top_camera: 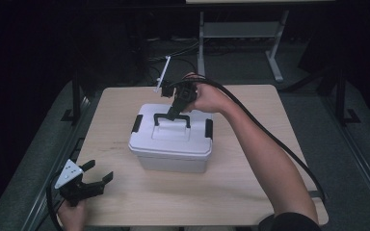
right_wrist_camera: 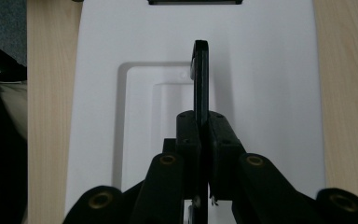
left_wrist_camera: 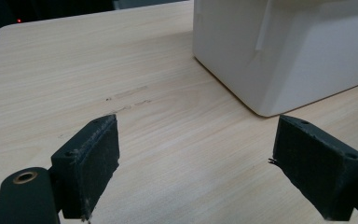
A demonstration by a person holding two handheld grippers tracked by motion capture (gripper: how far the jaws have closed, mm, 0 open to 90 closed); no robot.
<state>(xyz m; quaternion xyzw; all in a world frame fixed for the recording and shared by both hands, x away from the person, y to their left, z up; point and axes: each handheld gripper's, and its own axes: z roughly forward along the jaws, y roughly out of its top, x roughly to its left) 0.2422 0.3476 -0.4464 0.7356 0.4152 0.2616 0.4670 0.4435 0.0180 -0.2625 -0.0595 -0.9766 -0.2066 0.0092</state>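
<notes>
A white plastic box (top_camera: 171, 144) with black side latches stands in the middle of the wooden table (top_camera: 250, 192). Its black carrying handle (top_camera: 172, 117) is raised upright above the lid. My right gripper (top_camera: 175, 111) comes down from the far side and is shut on that handle (right_wrist_camera: 200, 79), which runs edge-on between the jaws over the white lid (right_wrist_camera: 270, 93). My left gripper (top_camera: 98, 177) rests near the table's front left corner, open with nothing between its fingers (left_wrist_camera: 88, 163). The box's lower corner (left_wrist_camera: 279, 56) lies ahead of it to the right.
A white stick-like piece (top_camera: 163, 73) stands up behind the box near the right hand. A grey metal stand (top_camera: 241, 33) sits on the dark floor beyond the table. Bare wood (left_wrist_camera: 158, 116) stretches left and in front of the box.
</notes>
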